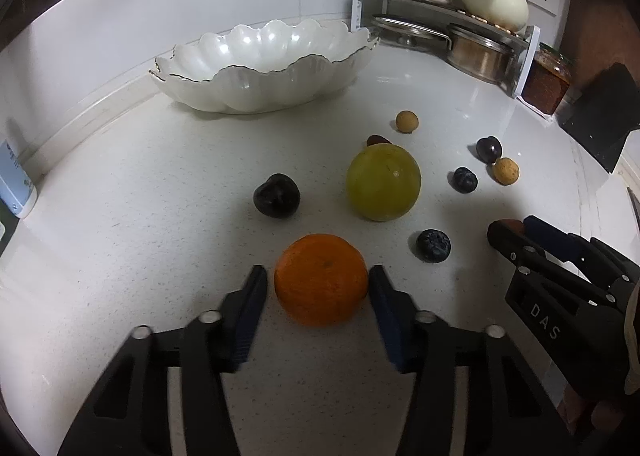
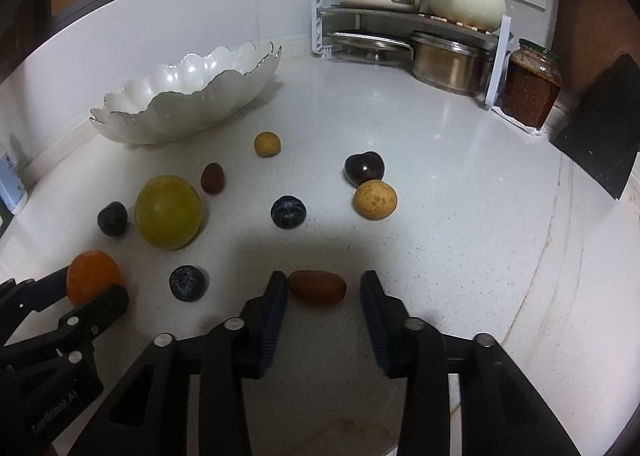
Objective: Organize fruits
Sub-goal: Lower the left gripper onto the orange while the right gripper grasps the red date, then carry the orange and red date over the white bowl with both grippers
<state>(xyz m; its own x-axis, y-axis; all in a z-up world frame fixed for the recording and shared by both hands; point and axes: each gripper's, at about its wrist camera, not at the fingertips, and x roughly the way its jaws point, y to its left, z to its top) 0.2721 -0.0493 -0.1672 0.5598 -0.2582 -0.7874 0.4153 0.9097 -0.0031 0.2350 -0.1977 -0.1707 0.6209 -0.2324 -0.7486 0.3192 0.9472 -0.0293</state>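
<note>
An orange (image 1: 320, 280) lies on the white counter between the pads of my left gripper (image 1: 318, 284). The right pad is at its skin and a thin gap shows at the left pad, so the jaws are open. My right gripper (image 2: 323, 288) straddles a small brown oval fruit (image 2: 317, 287), open with a gap on its right side. A large green fruit (image 1: 383, 183), a dark plum (image 1: 277, 195), two blueberries (image 1: 433, 246), two tan longans (image 2: 375, 199) and a dark cherry (image 2: 364, 167) lie scattered beyond. The white scalloped bowl (image 1: 256, 71) at the back left holds nothing.
A metal rack with pots and cream dishes (image 2: 408, 15) fills the back corner, with a jar of red paste (image 2: 530, 83) and a dark box (image 2: 600, 127) to its right. A white bottle (image 1: 16, 183) stands at the far left by the wall.
</note>
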